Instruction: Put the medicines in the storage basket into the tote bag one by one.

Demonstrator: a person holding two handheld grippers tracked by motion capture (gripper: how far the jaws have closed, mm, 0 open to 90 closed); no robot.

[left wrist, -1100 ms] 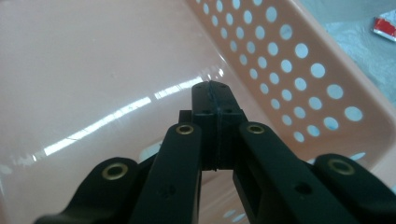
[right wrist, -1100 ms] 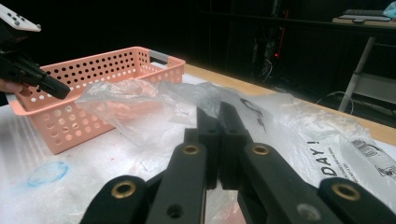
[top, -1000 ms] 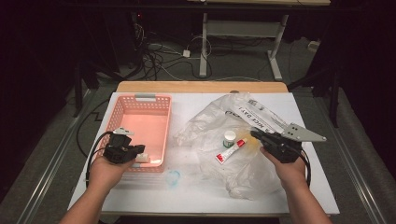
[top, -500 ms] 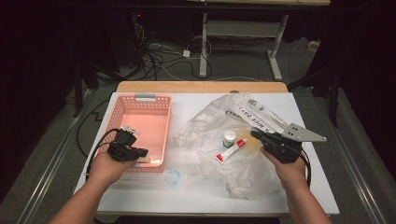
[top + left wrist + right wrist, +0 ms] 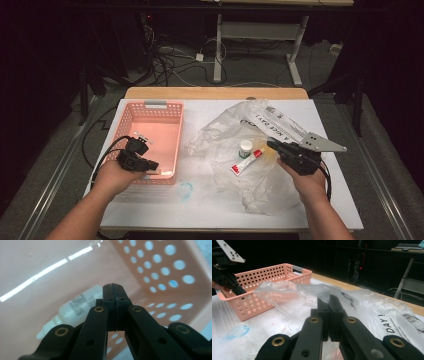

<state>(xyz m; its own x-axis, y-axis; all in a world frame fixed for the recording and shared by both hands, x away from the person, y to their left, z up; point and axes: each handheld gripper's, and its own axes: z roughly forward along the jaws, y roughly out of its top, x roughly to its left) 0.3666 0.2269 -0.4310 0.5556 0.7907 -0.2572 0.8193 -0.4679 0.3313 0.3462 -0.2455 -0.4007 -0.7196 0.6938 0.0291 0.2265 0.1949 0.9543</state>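
Starting nearest the person in the high view: the left gripper (image 5: 150, 165) sits at about 8 o'clock on the table, its tip over the near right corner of the pink basket (image 5: 167, 107). Its jaws are pressed together with nothing between them. The left gripper view looks down into the basket and there's a small white bottle (image 5: 75, 306) lying on its side on the basket floor, just behind the closed jaw tips, cap end pointing to 8 o'clock in that view.

Over at roughly 4 o'clock the right gripper (image 5: 272, 145) rests on the crumpled clear plastic bag (image 5: 225, 132), jaws also pressed together and gripping nothing as far as I can tell. Just off its tip, toward 9 o'clock, a red-and-white tube (image 5: 247, 161) lies on the bag, and a little white jar with a green top (image 5: 245, 148) stands just beyond it.

Farther out, the bag spreads toward 1 o'clock with black print on it, and the basket runs back toward 11 o'clock. There's a faint blue ring mark (image 5: 185, 190) on the white table (image 5: 210, 215) near the front edge.
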